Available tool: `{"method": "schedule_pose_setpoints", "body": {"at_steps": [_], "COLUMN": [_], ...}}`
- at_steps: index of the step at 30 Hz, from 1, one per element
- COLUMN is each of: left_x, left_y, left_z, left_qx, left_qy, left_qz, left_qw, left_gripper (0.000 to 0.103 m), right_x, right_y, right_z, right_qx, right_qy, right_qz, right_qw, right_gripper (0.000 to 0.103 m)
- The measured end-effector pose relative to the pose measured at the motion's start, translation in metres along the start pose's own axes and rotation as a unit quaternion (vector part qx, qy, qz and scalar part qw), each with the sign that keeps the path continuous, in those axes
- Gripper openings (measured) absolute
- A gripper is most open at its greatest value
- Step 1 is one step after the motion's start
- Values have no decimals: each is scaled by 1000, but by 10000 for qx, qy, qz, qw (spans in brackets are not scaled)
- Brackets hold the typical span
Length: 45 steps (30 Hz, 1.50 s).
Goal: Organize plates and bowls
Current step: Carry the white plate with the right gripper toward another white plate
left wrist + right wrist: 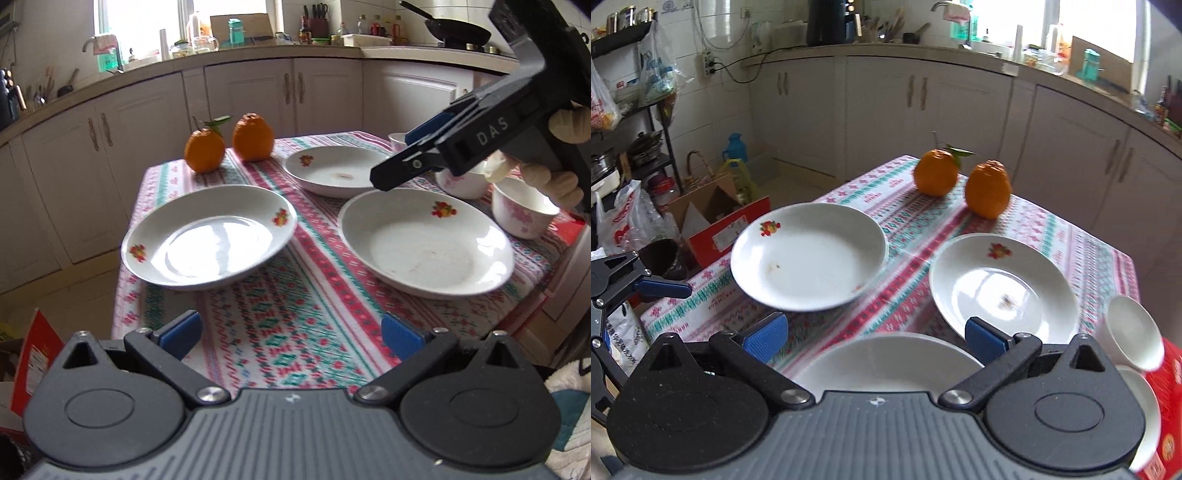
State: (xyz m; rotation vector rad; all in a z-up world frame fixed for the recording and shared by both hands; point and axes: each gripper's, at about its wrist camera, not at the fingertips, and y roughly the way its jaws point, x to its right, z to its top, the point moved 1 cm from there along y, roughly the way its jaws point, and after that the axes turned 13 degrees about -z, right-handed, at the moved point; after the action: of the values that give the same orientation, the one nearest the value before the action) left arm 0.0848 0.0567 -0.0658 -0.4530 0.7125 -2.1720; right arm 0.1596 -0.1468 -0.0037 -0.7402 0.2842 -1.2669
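White plates with fruit motifs; red-green patterned tablecloth; orange fruits.

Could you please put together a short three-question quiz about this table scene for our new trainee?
1. True or false: the left gripper holds a plate.
2. How many oranges stand on the tablecloth?
3. What lies directly below the open right gripper? A) a bowl B) a plate C) an orange

Key: 1. False, it is open and empty. 2. Two. 3. B.
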Motion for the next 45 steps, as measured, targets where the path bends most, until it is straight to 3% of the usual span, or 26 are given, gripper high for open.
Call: {"method": "schedule_pose_setpoints", "body": {"at_steps": [6,16,25,29,45], "left_x": [20,46,45,42,41], "left_y": [14,53,73,73,70], "left_z": [-4,5,11,7,4], "left_qx": [-160,-370,-478,-296,-158], "left_qy": [129,525,378,435,537], "left_qz": [-166,-527,-1041,-1150,-1200], "left_qw": [9997,9965,9927,9920,9912], "left_gripper": [102,102,103,103,103], "right_x": [15,41,52,55,68], "right_y": [-18,-17,-4,4,33], "right_z": [-32,-57,-57,-55,-50], "right_qx": [-78,-348,-497,-585,-1091], "right_qy": [176,574,701,713,677], "right_qz": [-315,-331,-189,-121,290], "right_qw": [9993,9972,9961,9957,9913], "right_gripper": [103,103,103,103,103]}}
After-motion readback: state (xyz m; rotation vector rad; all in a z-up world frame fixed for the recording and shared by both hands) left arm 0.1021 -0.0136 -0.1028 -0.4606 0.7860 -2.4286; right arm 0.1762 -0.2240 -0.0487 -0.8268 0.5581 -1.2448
